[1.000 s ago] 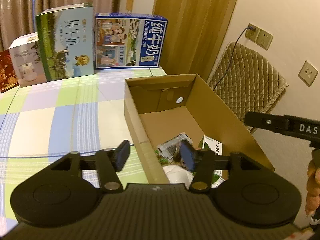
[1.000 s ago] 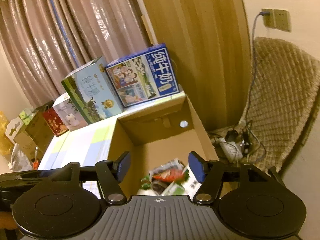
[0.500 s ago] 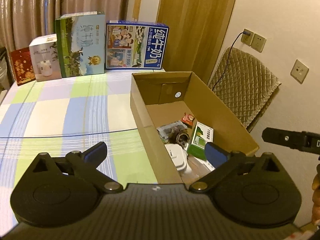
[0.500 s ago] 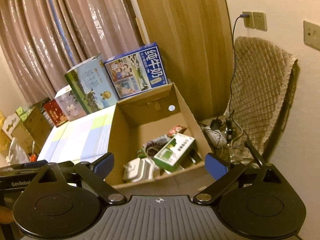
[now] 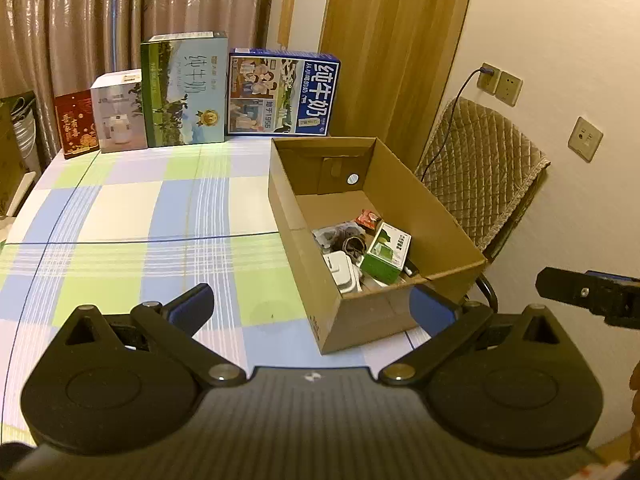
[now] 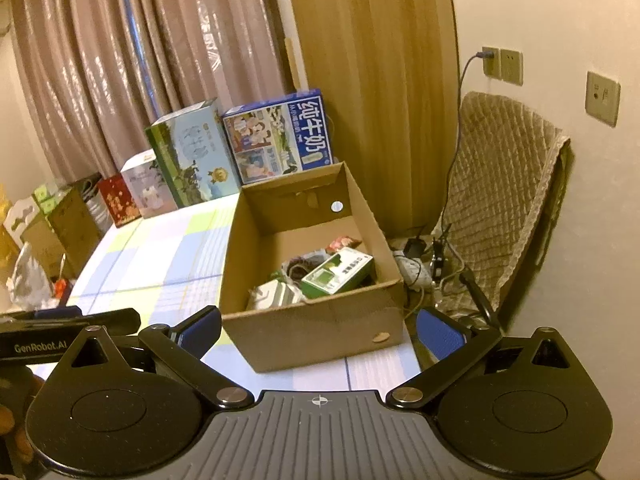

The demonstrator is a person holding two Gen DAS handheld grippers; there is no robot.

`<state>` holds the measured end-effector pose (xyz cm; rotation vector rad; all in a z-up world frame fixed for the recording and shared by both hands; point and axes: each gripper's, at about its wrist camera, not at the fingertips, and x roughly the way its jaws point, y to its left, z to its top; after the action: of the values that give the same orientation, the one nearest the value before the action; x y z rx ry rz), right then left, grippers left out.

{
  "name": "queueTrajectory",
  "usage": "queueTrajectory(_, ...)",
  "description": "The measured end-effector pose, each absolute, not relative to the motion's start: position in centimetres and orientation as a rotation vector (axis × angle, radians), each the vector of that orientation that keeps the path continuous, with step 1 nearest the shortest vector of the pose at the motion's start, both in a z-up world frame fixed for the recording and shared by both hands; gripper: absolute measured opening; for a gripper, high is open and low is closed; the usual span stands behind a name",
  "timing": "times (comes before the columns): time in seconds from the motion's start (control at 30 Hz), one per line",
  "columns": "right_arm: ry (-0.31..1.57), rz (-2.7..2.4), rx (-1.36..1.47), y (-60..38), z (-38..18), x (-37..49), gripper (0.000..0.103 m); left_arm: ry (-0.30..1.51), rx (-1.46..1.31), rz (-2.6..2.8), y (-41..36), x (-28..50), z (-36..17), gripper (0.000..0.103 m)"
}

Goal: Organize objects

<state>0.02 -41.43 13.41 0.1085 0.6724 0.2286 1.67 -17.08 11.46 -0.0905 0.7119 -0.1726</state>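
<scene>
Holding both tools back from the table's near end, you have your left gripper (image 5: 312, 310) and your right gripper (image 6: 318, 330) spread wide with nothing between the blue pads, so neither one carries anything. Just ahead of both sits the cardboard box (image 5: 432, 216), on the checked tablecloth (image 5: 160, 216); from the left tool it lies ahead and a little to the right, from the right tool almost dead ahead. Its long axis runs away from you, the near short wall closest to your fingertips and the far short wall, with its round hole, pointing toward the blue milk carton (image 5: 284, 96) standing at the back. Inside, crowded toward the near end, lie a green and white carton (image 6: 338, 272), a white plug-like item (image 5: 342, 270), and some crumpled wrappers (image 5: 340, 236); the green carton lies flat and skewed, its length slanting across the box, not along it. The cloth to the left of the box shows nothing loose, so I judge the gathering step looks done or close to it. Your next move probably calls for checking the cloth for strays, or for squaring the box by closing a tool on the near wall, which is thin card and may flex
</scene>
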Motion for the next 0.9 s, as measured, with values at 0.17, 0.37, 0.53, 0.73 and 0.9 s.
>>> queueTrajectory(0.17, 0.67, 0.23, 0.081, -41.3, 13.5, -1.6, 0.101, 0.719, -0.081, -0.158, -17.3, -0.3, 11.8, 0.102)
queueTrajectory(0.37, 0.685, 0.246, 0.068, -40.8, 13.4, -3.2, 0.101, 0.725, -0.104, -0.158, -16.7, -3.0, 12.1, 0.102)
queueTrajectory(0.53, 0.686, 0.267, 0.05, -40.0, 13.5, -4.4, 0.101, 0.72, -0.096, -0.142, -16.3, -4.9, 12.2, 0.102)
queueTrajectory(0.73, 0.687, 0.276, 0.026, -39.4, 13.3, -5.6, 0.101, 0.72, -0.102, -0.141, -15.5, -6.7, 12.1, 0.102)
queueTrajectory(0.9, 0.694, 0.277, 0.018, -39.1, 13.1, -6.1, 0.101, 0.71, -0.107, -0.133, -15.0, -7.7, 12.2, 0.102)
